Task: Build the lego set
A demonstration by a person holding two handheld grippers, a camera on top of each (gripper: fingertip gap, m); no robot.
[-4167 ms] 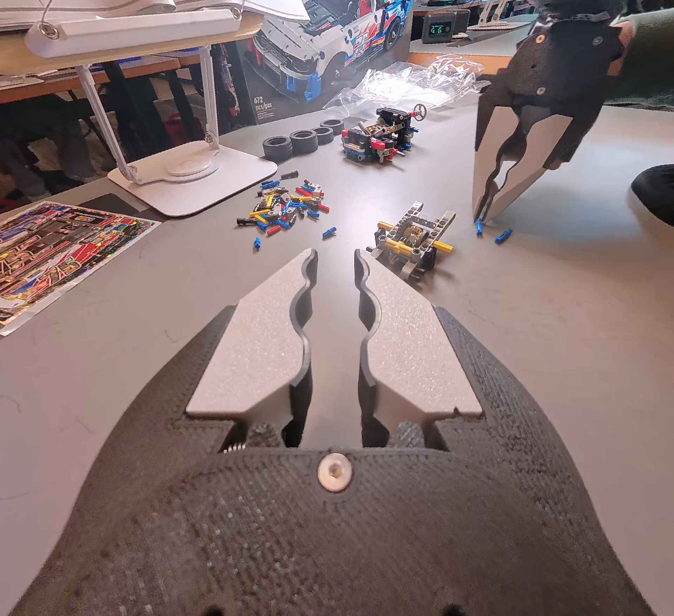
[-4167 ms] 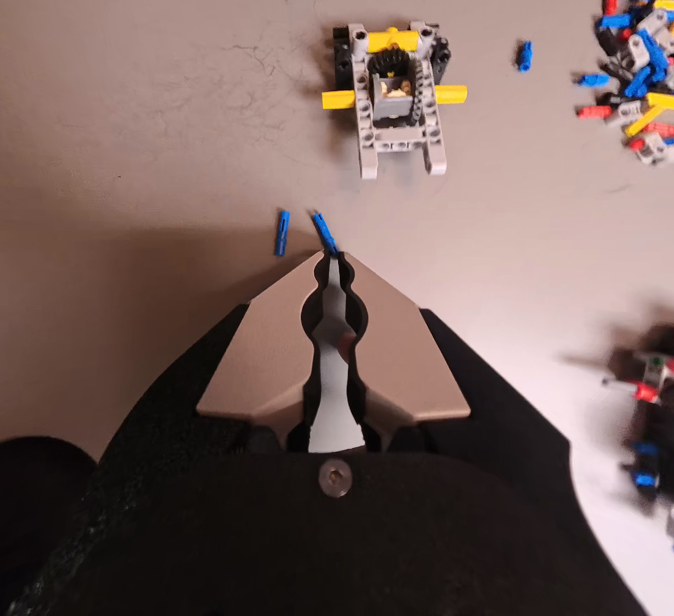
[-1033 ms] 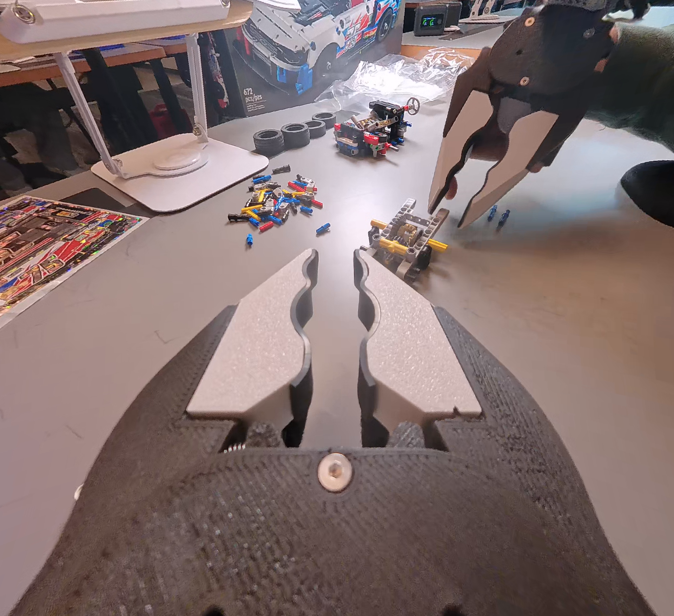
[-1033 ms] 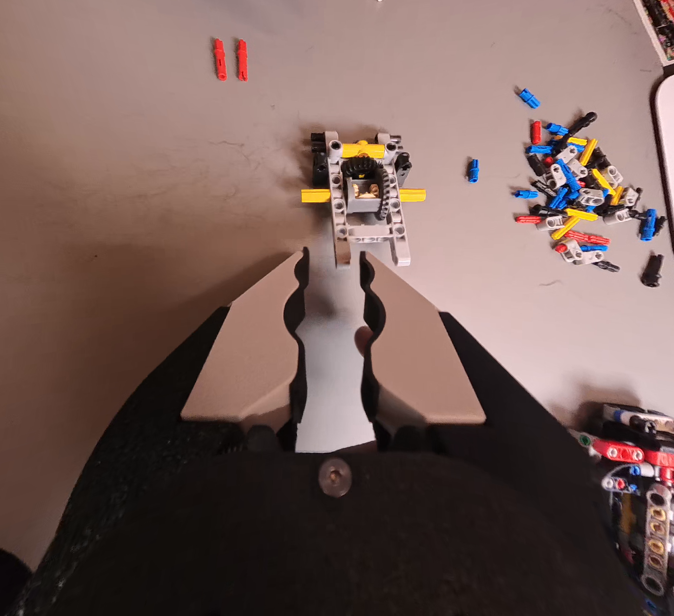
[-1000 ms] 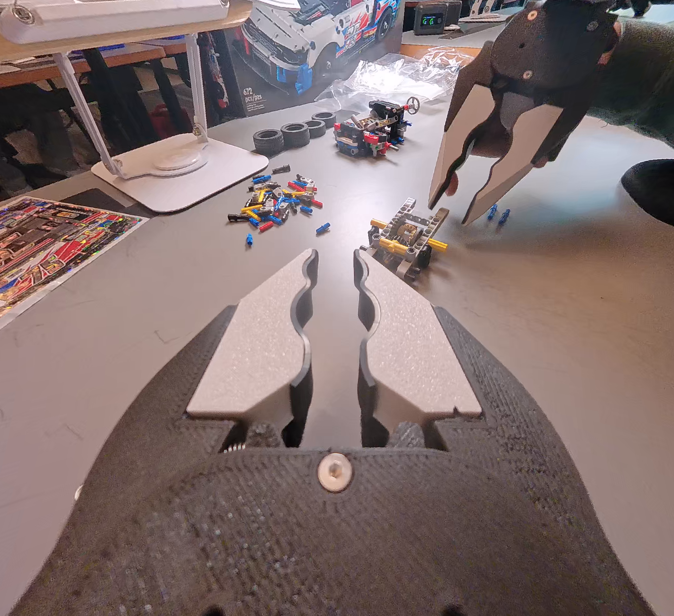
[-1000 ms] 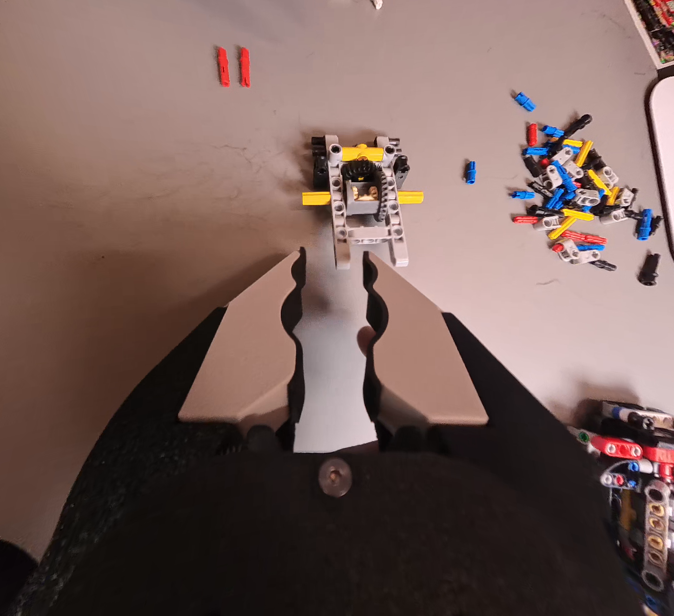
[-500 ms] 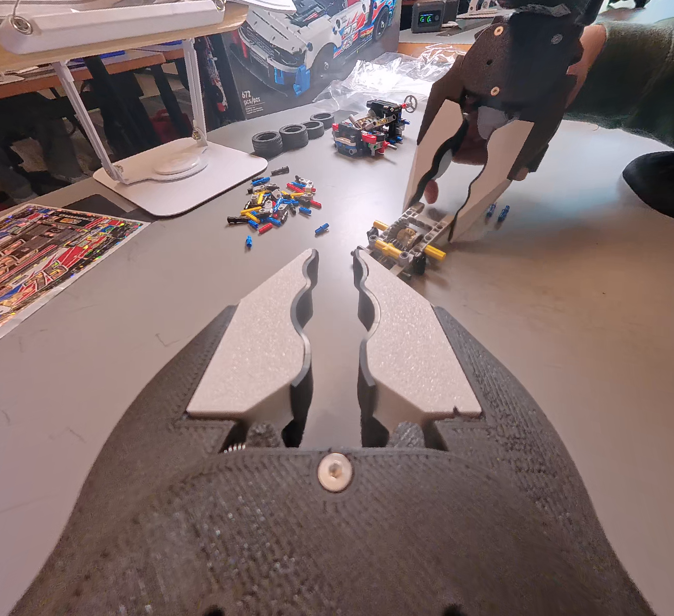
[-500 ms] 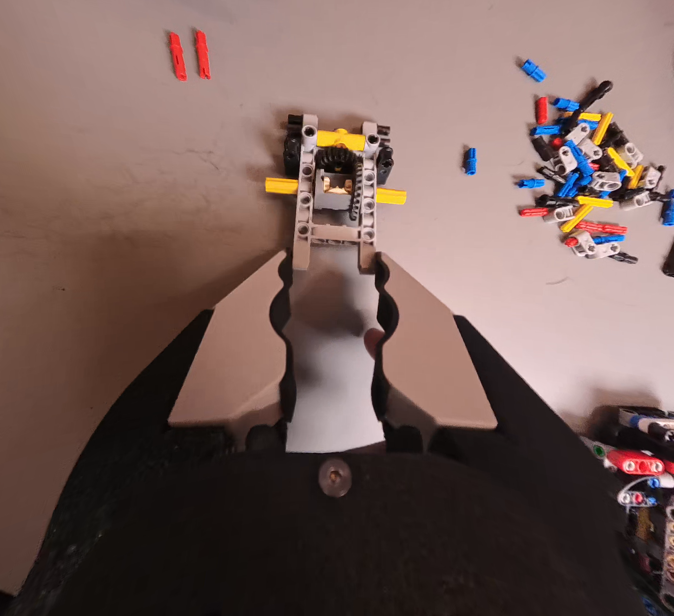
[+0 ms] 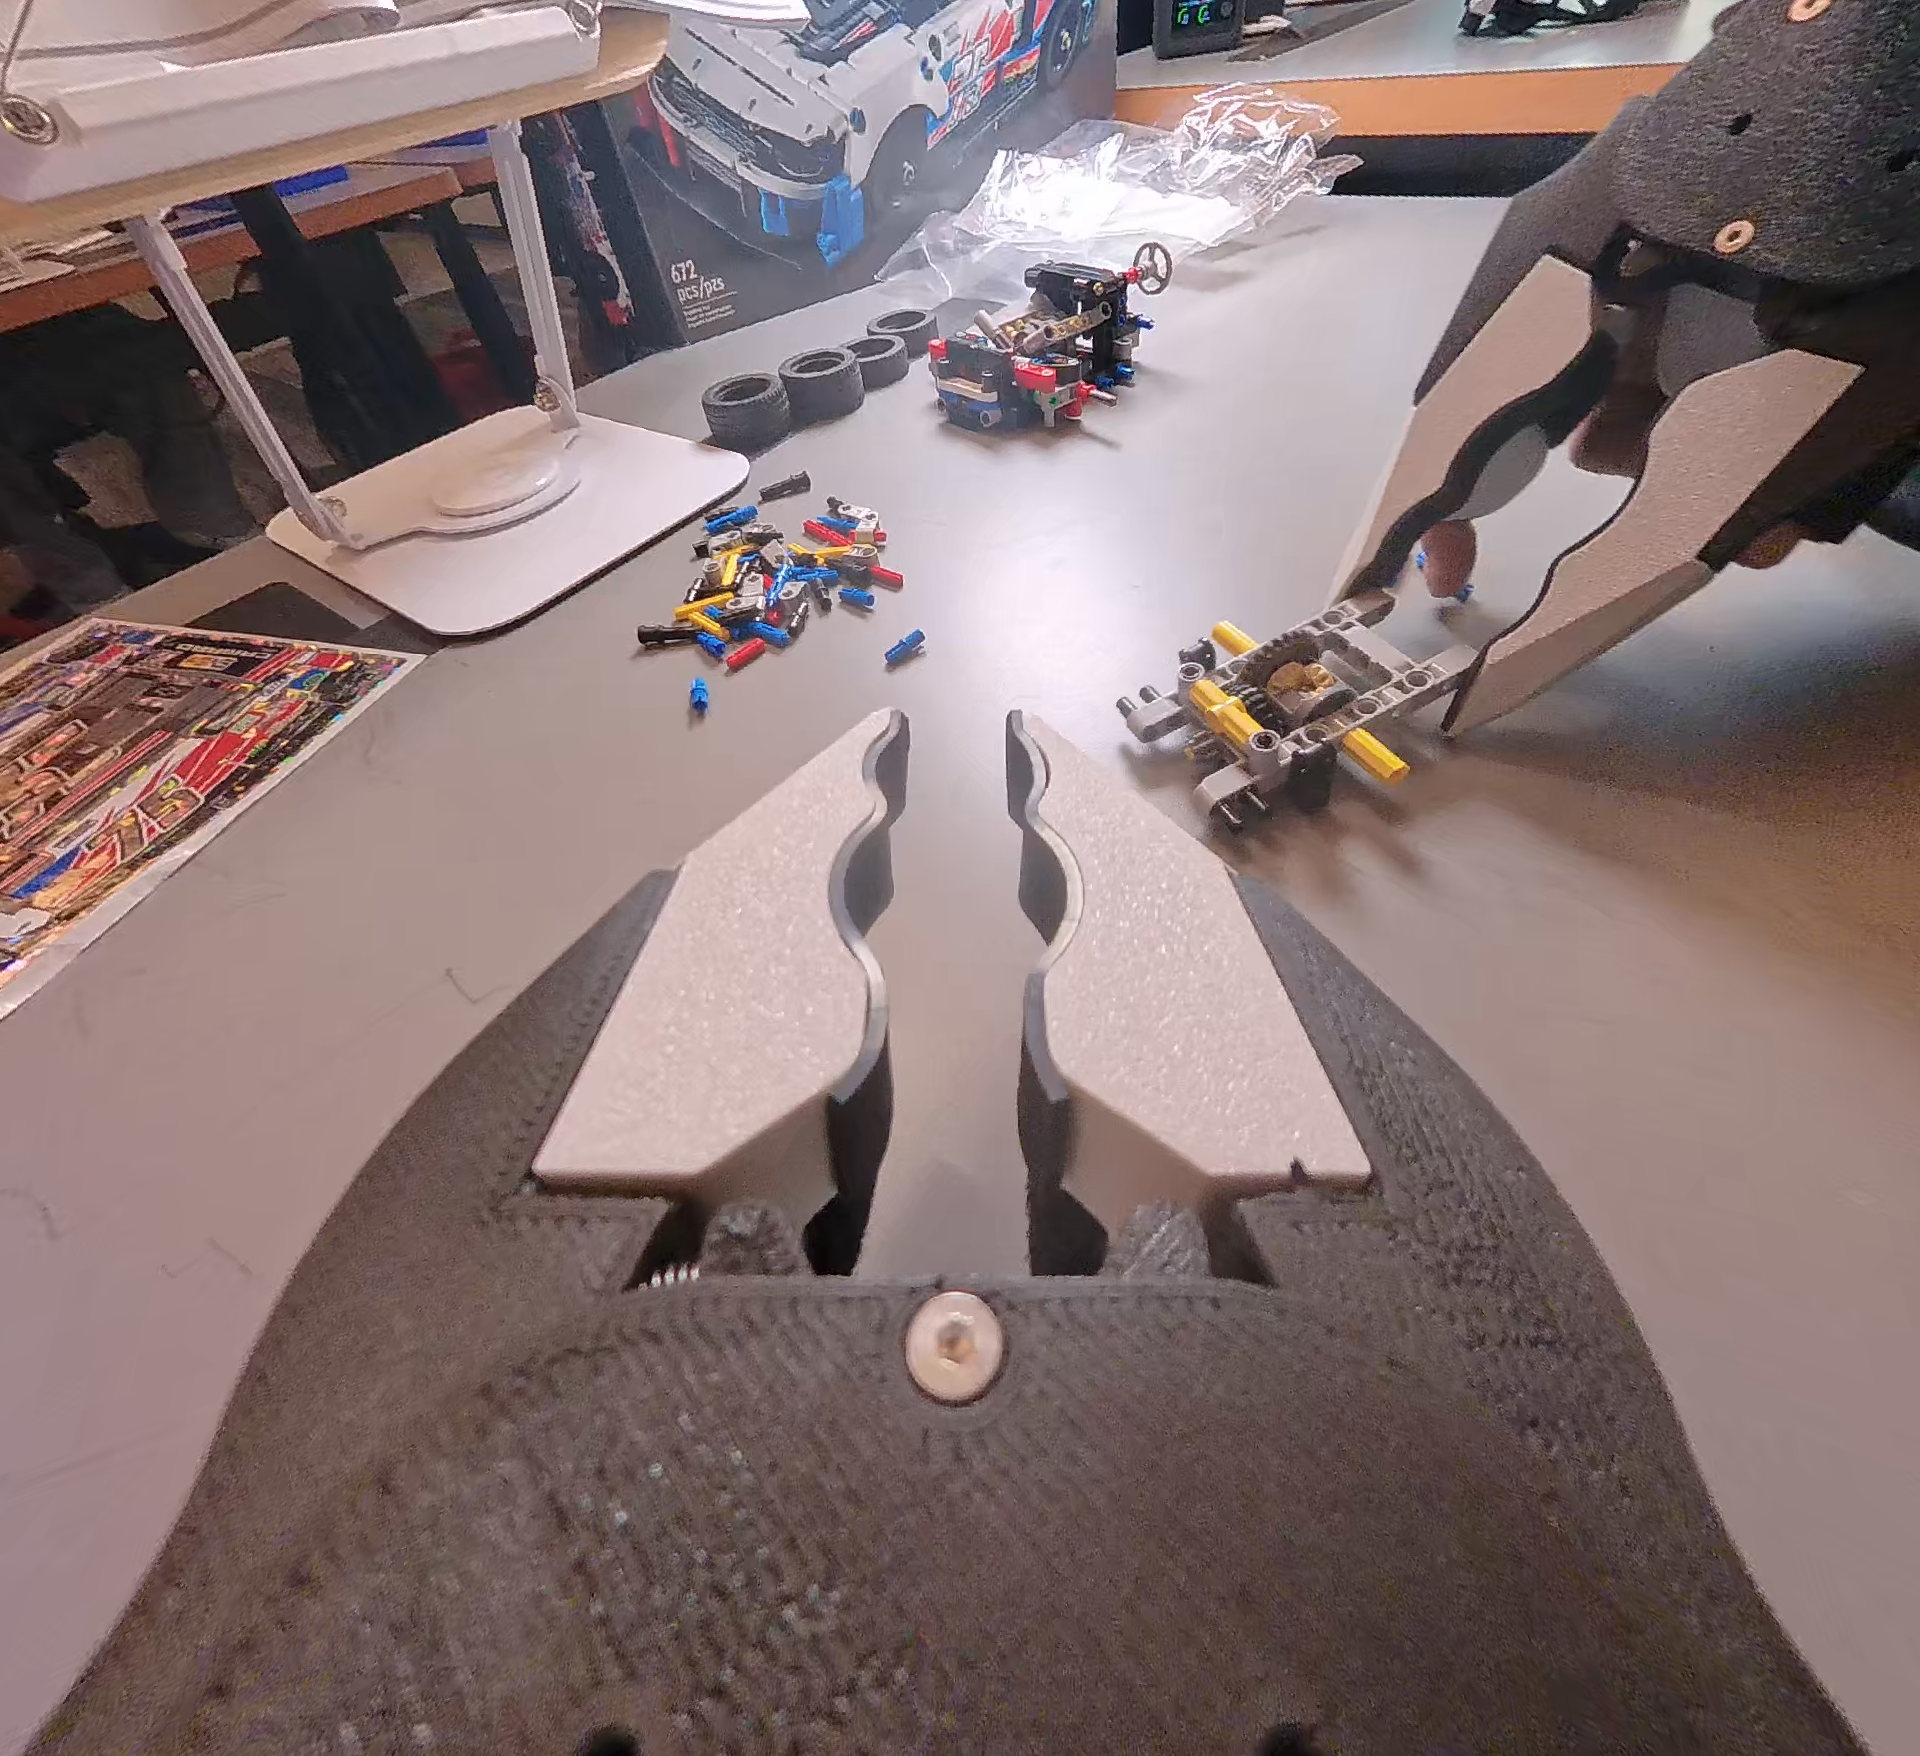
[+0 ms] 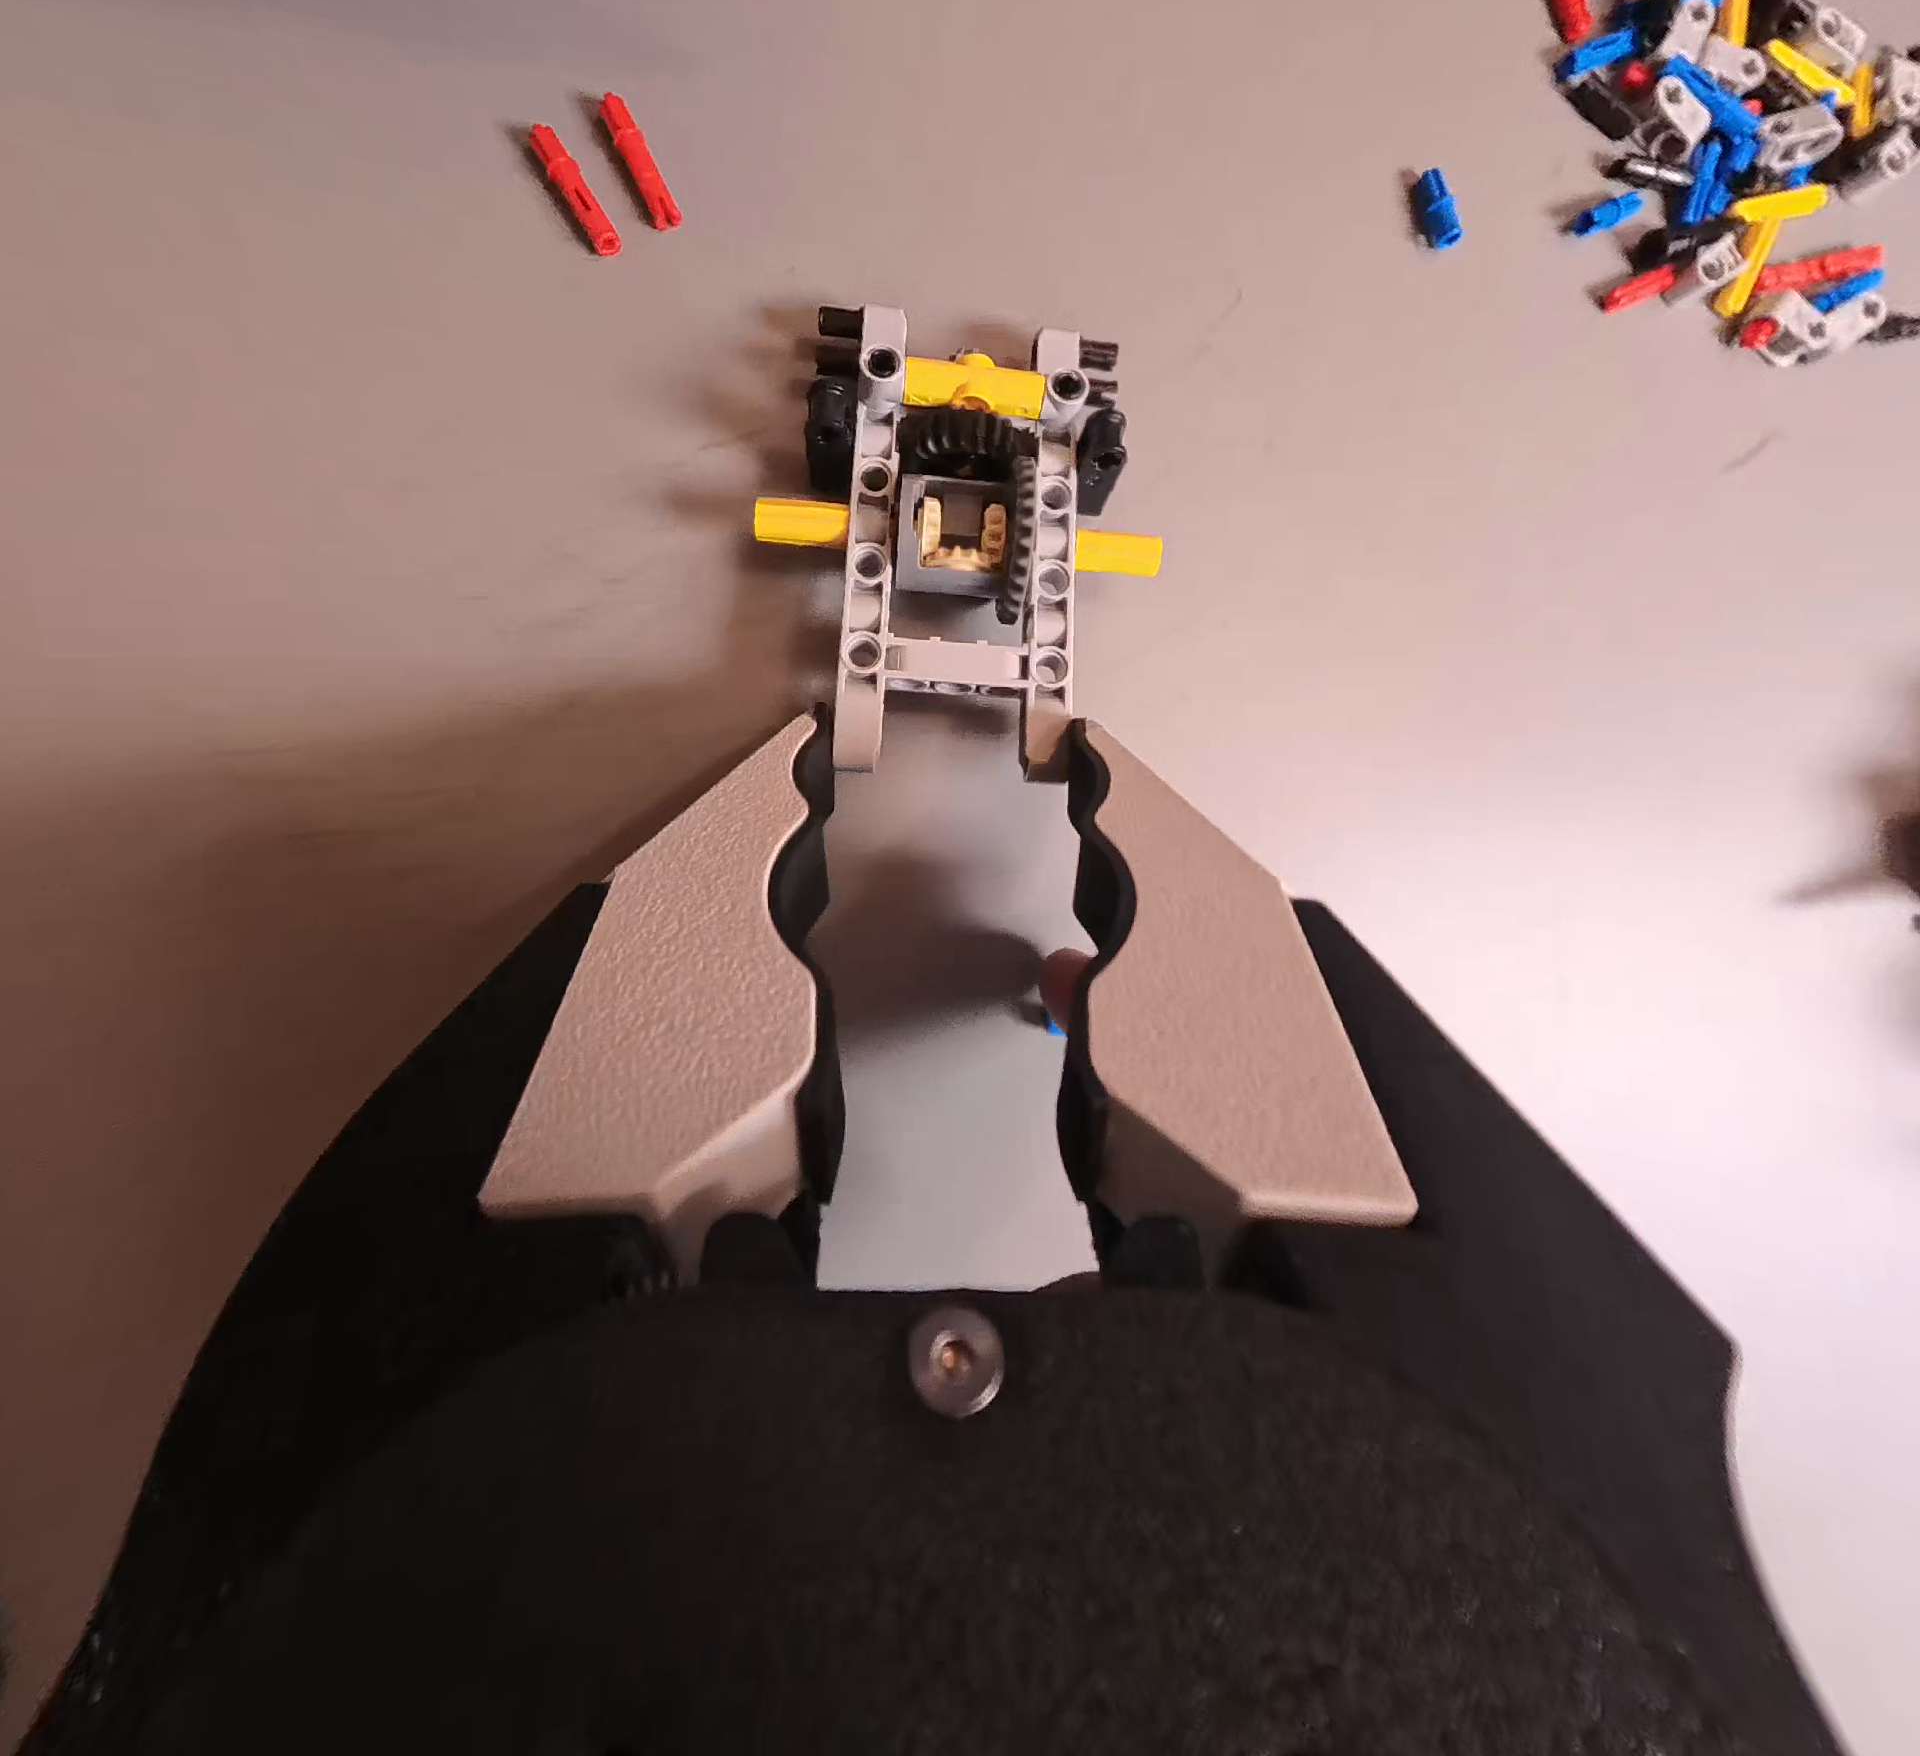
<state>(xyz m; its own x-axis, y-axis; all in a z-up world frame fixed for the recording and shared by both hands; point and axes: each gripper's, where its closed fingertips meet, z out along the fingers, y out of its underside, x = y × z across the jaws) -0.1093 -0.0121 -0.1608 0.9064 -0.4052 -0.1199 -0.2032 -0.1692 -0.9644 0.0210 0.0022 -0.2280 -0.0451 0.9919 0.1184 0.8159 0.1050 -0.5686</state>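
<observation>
The small grey frame (image 10: pixel 961 553), with its gears and yellow axle, lies flat on the bench (image 10: pixel 312 563), and its two near legs are bracketed by the tips of the right gripper (image 10: pixel 948 740). The jaws are spread wide, one tip just outside each leg, perhaps touching; nothing is clamped yet. The step in hand is judged to be the pick-up of this frame. Next, the jaws need to be closed squarely on both legs so that the frame is not twisted or pushed away.

A blue pin (image 10: pixel 1051 1026) is seen low between the jaws, beside a fingertip. Two red pins (image 10: pixel 603 174) lie beyond the left jaw, and a heap of loose parts (image 10: pixel 1745 137) lies well beyond the right jaw.

The left gripper (image 9: pixel 954 735) is held low over bare bench, its jaws narrowly parted and empty, with the frame just beyond its right jaw. Farther ahead stand a half-built chassis (image 9: pixel 1044 350) and four tyres (image 9: pixel 821 376).
</observation>
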